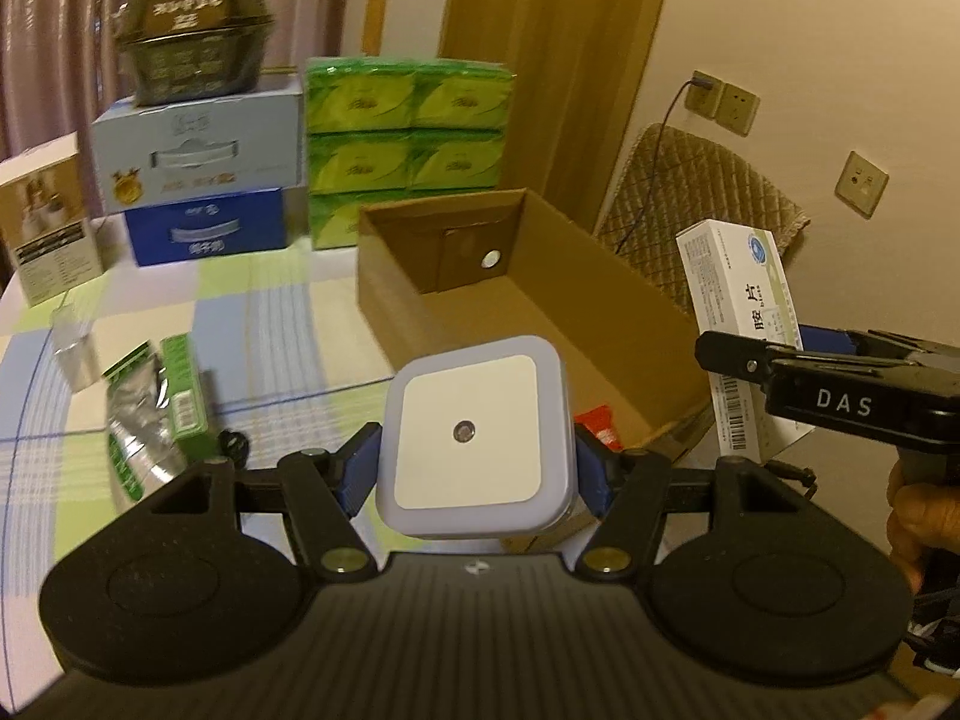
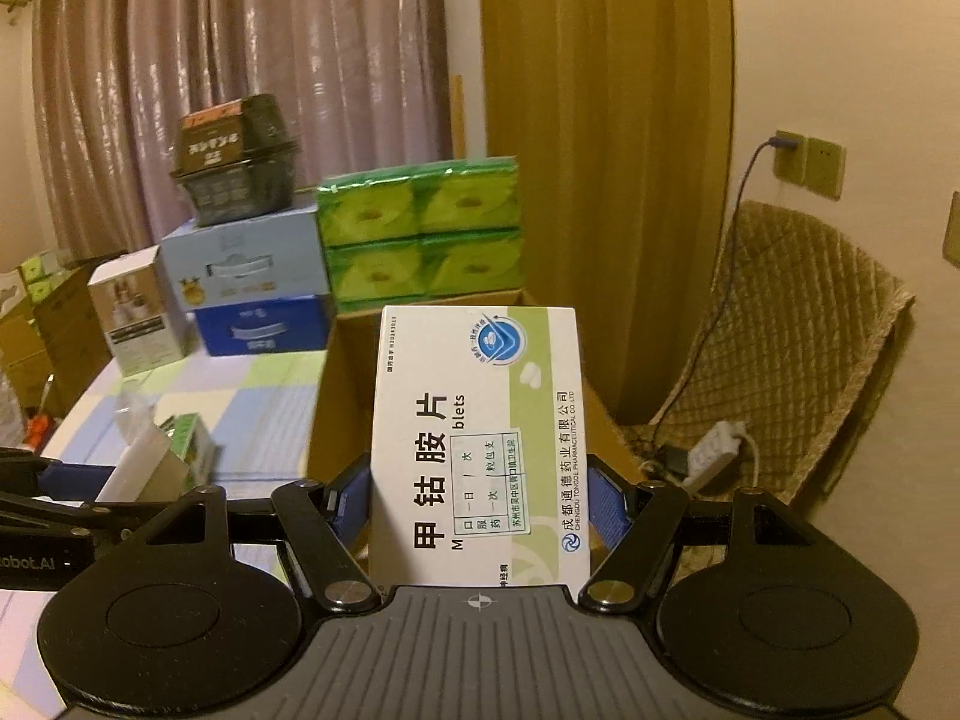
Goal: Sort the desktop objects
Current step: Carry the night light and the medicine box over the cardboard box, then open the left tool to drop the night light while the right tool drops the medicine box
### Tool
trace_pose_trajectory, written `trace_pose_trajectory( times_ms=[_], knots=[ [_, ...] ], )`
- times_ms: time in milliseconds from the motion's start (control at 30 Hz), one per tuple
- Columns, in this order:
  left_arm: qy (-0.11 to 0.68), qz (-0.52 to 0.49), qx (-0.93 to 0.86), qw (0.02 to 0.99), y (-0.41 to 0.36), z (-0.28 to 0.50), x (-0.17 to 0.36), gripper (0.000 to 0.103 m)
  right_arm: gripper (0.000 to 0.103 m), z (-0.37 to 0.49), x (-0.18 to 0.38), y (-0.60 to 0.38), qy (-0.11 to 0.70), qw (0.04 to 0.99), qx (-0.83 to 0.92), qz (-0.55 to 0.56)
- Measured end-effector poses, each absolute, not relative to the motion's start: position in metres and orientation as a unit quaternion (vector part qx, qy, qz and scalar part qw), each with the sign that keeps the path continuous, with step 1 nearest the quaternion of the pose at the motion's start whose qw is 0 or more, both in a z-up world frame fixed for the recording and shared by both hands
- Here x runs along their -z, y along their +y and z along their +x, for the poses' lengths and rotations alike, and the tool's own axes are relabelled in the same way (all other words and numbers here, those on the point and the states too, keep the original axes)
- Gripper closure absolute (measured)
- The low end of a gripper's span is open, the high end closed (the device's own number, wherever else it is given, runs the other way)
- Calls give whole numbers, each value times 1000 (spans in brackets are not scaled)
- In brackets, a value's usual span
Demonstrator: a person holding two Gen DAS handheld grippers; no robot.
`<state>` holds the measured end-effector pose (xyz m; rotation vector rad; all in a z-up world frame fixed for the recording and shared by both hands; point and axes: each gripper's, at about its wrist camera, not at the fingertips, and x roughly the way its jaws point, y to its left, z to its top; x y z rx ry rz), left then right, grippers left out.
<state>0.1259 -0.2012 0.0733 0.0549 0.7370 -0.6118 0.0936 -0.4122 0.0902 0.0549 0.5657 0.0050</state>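
Observation:
My left gripper (image 1: 474, 468) is shut on a white square night light (image 1: 471, 435), held above the table near the front edge of an open cardboard box (image 1: 534, 312). My right gripper (image 2: 477, 504) is shut on a white and green medicine box (image 2: 480, 444), held upright in front of the cardboard box (image 2: 342, 384). In the left wrist view the right gripper (image 1: 780, 363) shows at the right edge with the medicine box (image 1: 741, 312) in it, just right of the cardboard box. A green small box (image 1: 186, 396) and a silver foil pack (image 1: 138, 420) lie on the table at left.
A stack of green tissue packs (image 1: 408, 144), blue cartons (image 1: 204, 180) with a dark bowl (image 1: 192, 30) on top and a white box (image 1: 48, 222) stand at the table's back. A red packet (image 1: 597, 426) lies by the box. A padded chair (image 2: 798, 330) stands at right.

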Motion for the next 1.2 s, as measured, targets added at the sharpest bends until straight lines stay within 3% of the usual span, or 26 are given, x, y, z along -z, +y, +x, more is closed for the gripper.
trace_pose_trajectory(
  times_ms=[1200],
  knots=[
    [370,38,341,863,-295,187,-48,42,35,169,-66,-452,322,947,0,9]
  ],
)
